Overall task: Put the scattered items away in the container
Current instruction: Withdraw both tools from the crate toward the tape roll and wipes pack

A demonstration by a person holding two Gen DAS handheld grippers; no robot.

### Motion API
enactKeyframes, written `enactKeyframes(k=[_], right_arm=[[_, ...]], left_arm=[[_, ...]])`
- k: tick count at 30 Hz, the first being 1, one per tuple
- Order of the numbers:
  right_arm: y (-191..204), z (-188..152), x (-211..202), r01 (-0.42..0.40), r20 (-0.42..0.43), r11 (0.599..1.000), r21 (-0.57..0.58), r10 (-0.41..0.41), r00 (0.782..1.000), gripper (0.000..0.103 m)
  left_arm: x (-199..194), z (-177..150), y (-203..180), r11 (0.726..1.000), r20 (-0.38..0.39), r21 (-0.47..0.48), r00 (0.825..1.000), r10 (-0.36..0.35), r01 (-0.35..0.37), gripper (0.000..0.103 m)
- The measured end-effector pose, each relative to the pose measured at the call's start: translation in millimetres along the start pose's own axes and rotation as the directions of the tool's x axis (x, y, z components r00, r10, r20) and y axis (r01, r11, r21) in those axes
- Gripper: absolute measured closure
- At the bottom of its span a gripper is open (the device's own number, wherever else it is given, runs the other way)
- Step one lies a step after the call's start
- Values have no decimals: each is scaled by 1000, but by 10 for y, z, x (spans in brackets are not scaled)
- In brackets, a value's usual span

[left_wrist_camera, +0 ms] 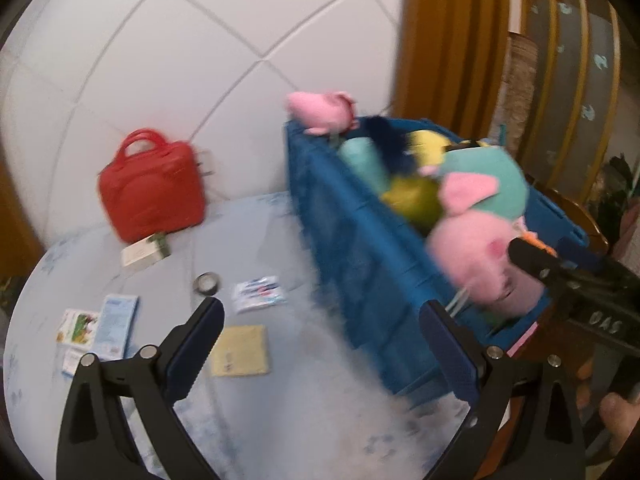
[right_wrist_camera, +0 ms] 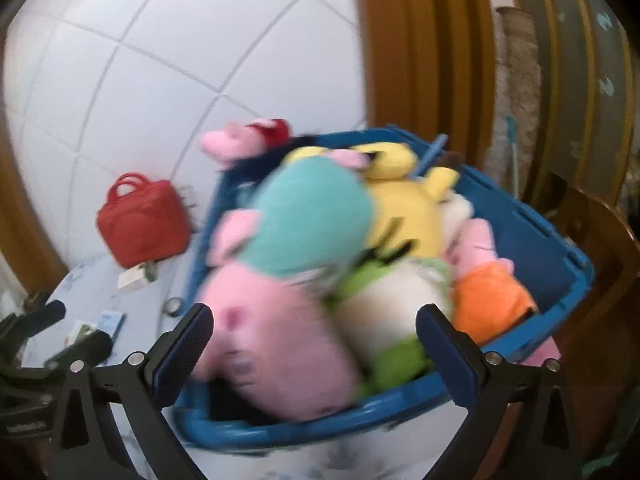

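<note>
White tiled wall stands behind a bench covered in a pale blue cloth, with wooden furniture off to the right. Both views are blurred, so we keep to what is plain.

From the left wrist we see the left gripper with its fingers spread wide and nothing between them, above the cloth beside the blue crate. This view alone gives us most of the loose things on the bench: a yellow pad just beyond the left finger, a white packet with blue and red print, a small roll of tape, a pale blue leaflet and a picture card beside it. A red bag stands upright against the wall, a small white box at its foot. The right gripper enters at the right edge, over the crate.

From the right wrist we look down into the crate, which the left view shows mainly from its side. The right gripper is also released, fingers wide, over a pile of soft toys: a pink pig in a teal dress, a yellow toy, a green and white one and a pig in orange. Another pink pig sits on the far rim.
</note>
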State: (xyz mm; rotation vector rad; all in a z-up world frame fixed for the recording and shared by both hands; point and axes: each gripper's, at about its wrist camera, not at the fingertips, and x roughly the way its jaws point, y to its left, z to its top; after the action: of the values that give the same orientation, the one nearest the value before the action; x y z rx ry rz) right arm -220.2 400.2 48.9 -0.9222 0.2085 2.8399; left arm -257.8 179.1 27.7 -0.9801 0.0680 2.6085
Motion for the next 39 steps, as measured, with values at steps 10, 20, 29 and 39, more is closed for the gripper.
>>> enactKeyframes(k=[10,20,29,39], right_arm=[[1171,-358,-266,-92,31,991,-102,96,995,0],[2049,-567,193,-284,-64,930,-232,277,959,0],[2332,-968,1123,-378,-264,904,-201,322,909,0],[2427,-1197,1857,-260,-379,957,-131,193,905,8]], left_arm=[[-126,-621,1351,982,-90,-141,989,116,-128,4],[16,-1032,2103,923,-219,-236,942,255,-304,4],[354,-1298,2502,885,-308,-275,907,289,-375,4],[993,-1044,2918,940,-358,-190,911,203,-284,4]])
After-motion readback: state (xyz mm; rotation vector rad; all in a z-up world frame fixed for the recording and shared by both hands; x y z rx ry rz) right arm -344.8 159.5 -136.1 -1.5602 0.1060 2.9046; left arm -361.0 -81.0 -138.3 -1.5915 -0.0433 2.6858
